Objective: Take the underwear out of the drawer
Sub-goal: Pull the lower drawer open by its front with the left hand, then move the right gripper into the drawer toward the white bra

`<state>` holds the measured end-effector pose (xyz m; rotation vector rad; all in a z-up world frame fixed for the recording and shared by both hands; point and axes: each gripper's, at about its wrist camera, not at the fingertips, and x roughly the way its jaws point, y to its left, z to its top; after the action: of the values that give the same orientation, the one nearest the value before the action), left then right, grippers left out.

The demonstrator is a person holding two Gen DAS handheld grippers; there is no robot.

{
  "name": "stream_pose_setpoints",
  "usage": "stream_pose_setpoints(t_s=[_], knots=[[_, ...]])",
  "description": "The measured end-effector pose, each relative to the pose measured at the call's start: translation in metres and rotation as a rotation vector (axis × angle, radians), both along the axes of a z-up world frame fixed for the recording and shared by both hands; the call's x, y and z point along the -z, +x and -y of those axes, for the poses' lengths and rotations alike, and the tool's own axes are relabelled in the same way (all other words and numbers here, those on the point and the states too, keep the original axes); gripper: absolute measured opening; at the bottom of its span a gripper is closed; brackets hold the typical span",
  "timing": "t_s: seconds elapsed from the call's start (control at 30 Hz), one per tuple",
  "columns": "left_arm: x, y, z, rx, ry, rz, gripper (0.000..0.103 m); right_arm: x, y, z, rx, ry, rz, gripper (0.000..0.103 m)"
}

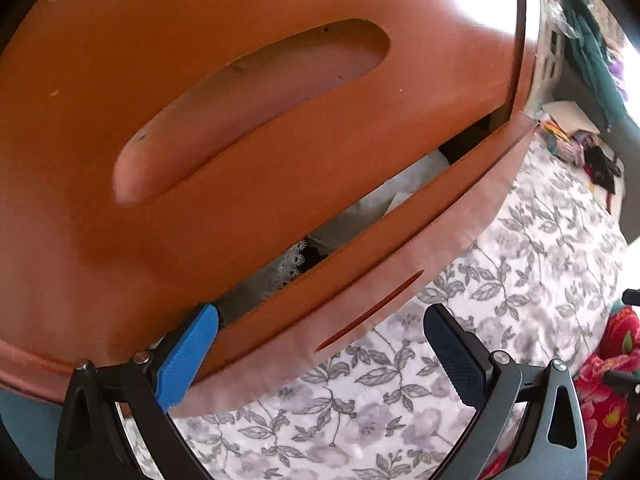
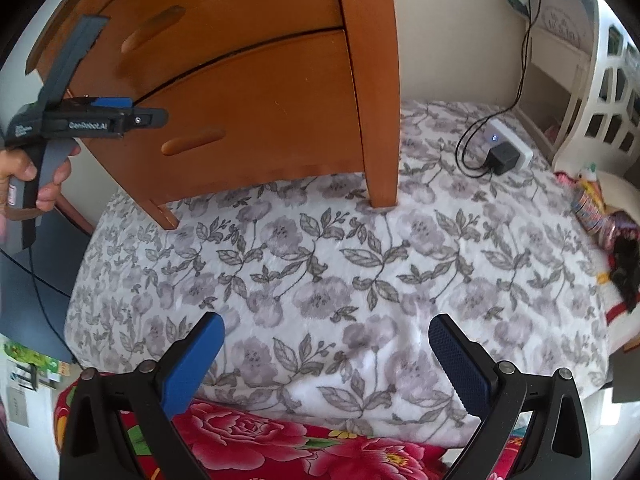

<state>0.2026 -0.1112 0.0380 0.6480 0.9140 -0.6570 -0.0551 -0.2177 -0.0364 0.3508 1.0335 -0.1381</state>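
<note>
The left gripper (image 1: 320, 344) is seen with its fingers spread wide and nothing held; one blue finger (image 1: 188, 356) lies against the lower edge of a wooden drawer (image 1: 280, 208) that stands slightly ajar. Through the gap, pale lace-trimmed fabric (image 1: 290, 266), judged to be the underwear, is visible just ahead of and above the fingers, the opening running diagonally from lower left to upper right. The left gripper is the nearer by far. The right gripper (image 2: 326, 360) is likewise wide open and empty, held well back over the floral bedcover (image 2: 320, 272). Only the left wrist view shows the drawer's contents; only the right wrist view shows the whole cabinet (image 2: 248, 92) and the hand (image 2: 36, 176) on the left tool.
</note>
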Motion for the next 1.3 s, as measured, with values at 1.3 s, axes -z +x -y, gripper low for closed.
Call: stream_pose_setpoints(t_s=[1.3], knots=[[-0.006, -0.097, -0.032, -0.021, -0.138, -0.056, 0.102, -0.009, -0.022, 0.010, 0.110, 0.027, 0.071, 0.103]])
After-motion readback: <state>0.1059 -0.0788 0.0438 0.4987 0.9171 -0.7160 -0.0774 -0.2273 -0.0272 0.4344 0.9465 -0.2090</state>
